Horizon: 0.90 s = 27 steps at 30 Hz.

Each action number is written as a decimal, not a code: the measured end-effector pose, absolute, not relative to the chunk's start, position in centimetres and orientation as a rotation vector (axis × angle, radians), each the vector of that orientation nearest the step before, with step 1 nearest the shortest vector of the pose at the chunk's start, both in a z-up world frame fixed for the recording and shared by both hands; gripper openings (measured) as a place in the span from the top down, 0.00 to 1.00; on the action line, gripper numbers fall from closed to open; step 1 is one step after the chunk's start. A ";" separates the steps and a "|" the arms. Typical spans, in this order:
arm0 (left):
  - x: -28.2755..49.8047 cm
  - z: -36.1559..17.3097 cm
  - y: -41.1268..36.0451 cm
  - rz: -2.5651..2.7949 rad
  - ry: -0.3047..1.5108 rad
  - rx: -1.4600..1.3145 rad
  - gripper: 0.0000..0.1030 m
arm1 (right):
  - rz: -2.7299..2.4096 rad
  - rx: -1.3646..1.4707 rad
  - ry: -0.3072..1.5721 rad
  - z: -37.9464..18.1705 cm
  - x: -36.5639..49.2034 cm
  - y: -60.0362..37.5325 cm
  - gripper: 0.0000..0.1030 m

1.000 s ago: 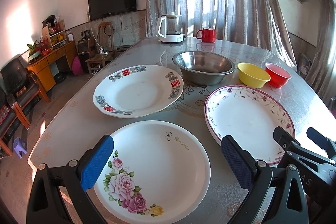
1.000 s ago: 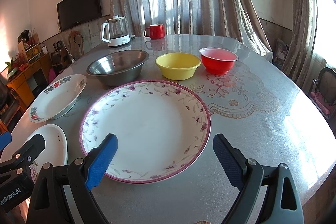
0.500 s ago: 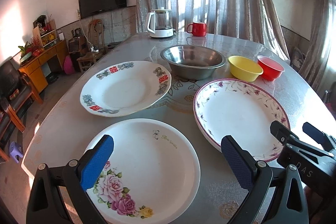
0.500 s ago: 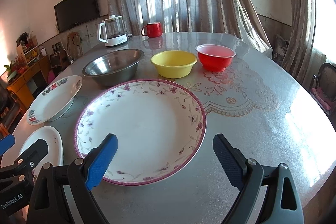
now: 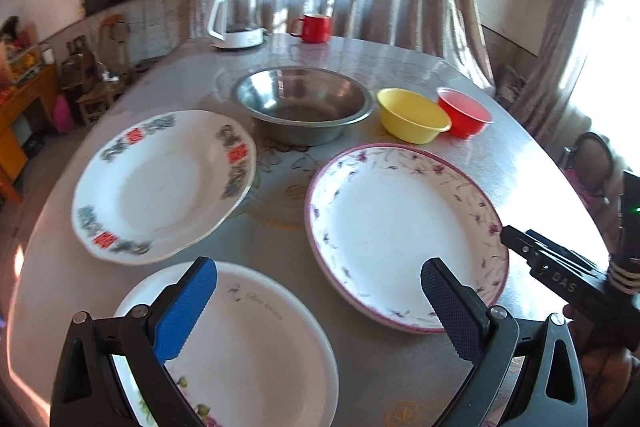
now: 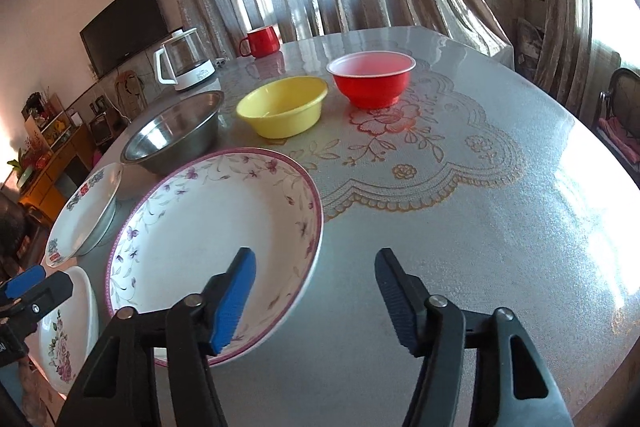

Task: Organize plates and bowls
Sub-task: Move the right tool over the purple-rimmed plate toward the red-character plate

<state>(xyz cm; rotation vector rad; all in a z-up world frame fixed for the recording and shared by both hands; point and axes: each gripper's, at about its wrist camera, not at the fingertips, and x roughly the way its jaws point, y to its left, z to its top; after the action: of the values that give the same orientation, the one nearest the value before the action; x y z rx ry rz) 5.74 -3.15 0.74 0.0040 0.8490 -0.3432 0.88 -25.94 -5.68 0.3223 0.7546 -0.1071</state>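
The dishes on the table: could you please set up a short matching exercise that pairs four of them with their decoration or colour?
Column one:
1. plate under the left gripper
2. plate in front of the right gripper
3. bowl beside the steel bowl
4. bowl farthest right

Column two:
a. red
b. purple flowered rim
c. yellow
d. pink roses

Pairs: 1-d, 2-b, 3-c, 4-a.

Legible marking: "DAS" in pale letters on the black body of the right gripper [image 5: 568, 269], seen from the left wrist view. Script lettering on the rose plate [image 5: 256, 331] is blurred, unreadable. Red marks on the patterned plate [image 5: 160, 183] rim are indistinct.
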 end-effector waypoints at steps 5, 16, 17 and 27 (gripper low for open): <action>7.9 0.6 -3.9 -0.361 0.899 0.010 0.01 | -0.071 0.334 0.787 -6.4 1.7 -26.5 0.64; 12.7 -2.3 -5.4 -0.436 1.057 0.027 0.42 | 0.002 0.314 0.832 -7.6 3.0 -26.0 0.64; 13.0 -2.6 -5.5 -0.443 1.070 0.029 0.48 | 0.005 0.314 0.832 -7.6 3.1 -26.0 0.64; 13.9 -4.1 -5.6 -0.435 1.111 0.083 0.78 | 0.026 0.279 0.833 -7.6 3.7 -25.6 0.64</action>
<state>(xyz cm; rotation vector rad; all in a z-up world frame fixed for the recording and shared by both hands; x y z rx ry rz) 13.93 -5.58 -4.10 0.0826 1.1107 -0.4352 3.70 -25.64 -7.59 0.2790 0.8333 0.0262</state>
